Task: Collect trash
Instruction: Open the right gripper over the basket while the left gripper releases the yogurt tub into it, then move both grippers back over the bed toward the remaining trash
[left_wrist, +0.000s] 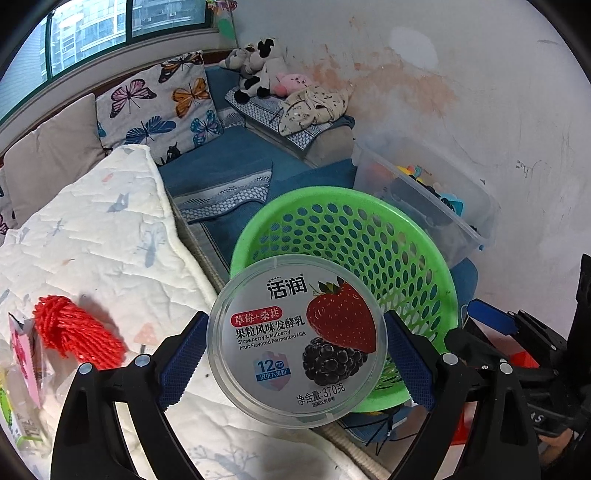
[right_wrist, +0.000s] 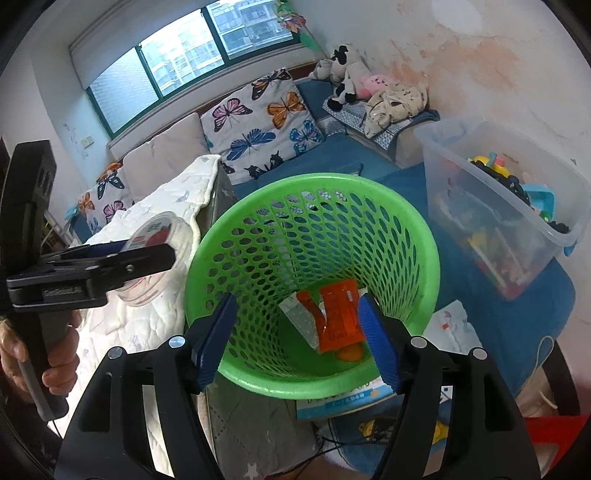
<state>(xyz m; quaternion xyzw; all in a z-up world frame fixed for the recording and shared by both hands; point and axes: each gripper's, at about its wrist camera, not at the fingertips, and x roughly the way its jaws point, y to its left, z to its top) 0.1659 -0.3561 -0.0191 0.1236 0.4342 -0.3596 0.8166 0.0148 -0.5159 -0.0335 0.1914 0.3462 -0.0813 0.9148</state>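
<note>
Yogurt tub at the rim of the basket, wrapper already inside

The white quilted blanket (left_wrist: 92, 240) lies beside the green perforated plastic basket (right_wrist: 258, 229), whose floor holds a crumpled orange plastic wrapper (right_wrist: 338, 314). The left gripper (left_wrist: 295, 347) clamps its blue pads on both sides of a round clear-plastic yogurt tub with a strawberry-and-mulberry lid (left_wrist: 295, 339), held at the basket's near rim. The right gripper (right_wrist: 299, 336) hangs over the basket mouth with its fingers apart and nothing pressed between them. A red foam net sleeve (left_wrist: 74, 332) rests on the blanket.
</note>
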